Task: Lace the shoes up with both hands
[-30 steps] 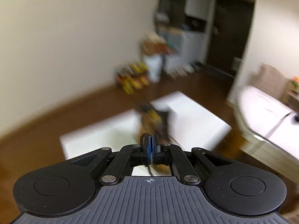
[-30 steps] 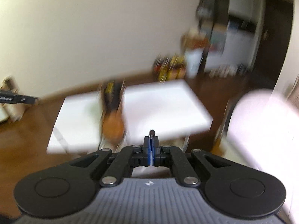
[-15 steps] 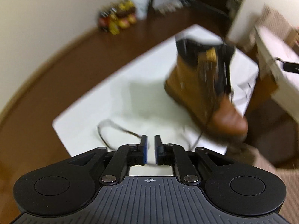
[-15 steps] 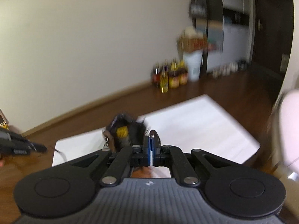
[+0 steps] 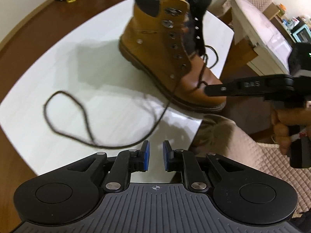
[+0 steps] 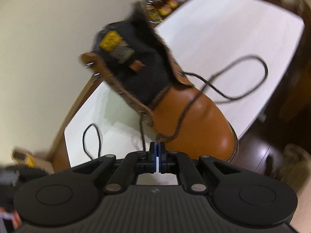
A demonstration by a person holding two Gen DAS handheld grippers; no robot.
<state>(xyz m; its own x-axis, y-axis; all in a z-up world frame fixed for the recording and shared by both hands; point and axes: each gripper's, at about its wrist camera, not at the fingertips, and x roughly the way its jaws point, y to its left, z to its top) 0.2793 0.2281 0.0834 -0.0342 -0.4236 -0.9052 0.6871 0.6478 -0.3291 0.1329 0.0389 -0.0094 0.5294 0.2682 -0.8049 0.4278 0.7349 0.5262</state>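
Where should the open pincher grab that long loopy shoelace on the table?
Probably the straight stretch of shoelace lying flat just ahead of the open left hand-held gripper. Come down from above with a finger on each side; it is free there, away from the boot, while the loop crosses itself.

L gripper [image 5: 155,156] open, above lace [image 5: 77,114]; boot [image 5: 171,52] on table [image 5: 58,62].

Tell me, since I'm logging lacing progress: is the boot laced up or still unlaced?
Mostly unlaced. The boot shows bare upper eyelets, its tongue exposed, and the lace trails loose over the white table from the lowest eyelets.
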